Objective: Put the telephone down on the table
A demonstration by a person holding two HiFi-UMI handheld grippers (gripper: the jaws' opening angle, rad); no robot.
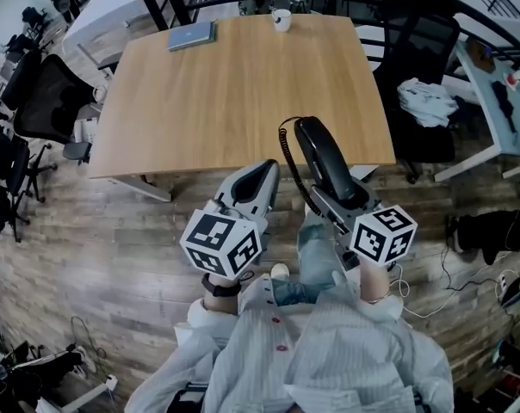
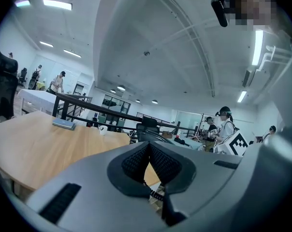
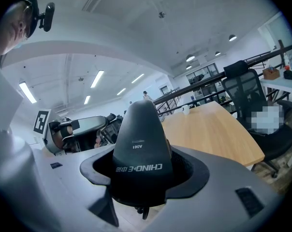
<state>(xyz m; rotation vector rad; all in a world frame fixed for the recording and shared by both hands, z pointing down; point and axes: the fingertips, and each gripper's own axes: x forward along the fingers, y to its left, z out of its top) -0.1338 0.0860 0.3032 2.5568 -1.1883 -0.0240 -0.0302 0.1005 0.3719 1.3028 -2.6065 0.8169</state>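
A black telephone handset point(image 1: 325, 160) is clamped in my right gripper point(image 1: 336, 203), pointing away from me over the near right edge of the wooden table point(image 1: 225, 84). Its coiled cord point(image 1: 286, 151) hangs off its far end. In the right gripper view the handset point(image 3: 140, 144) fills the jaws, which are shut on it, with the tabletop point(image 3: 211, 129) beyond to the right. My left gripper point(image 1: 258, 177) is beside it at the table's front edge. Its pads point(image 2: 136, 161) meet with nothing between them, and the table point(image 2: 35, 144) stretches ahead on the left.
A blue-grey book point(image 1: 191, 35) and a white cup point(image 1: 281, 19) lie at the table's far edge. Black office chairs stand at the left point(image 1: 45, 93) and right point(image 1: 419, 41). A white cloth point(image 1: 428, 101) lies right of the table. People stand in the background point(image 2: 226, 124).
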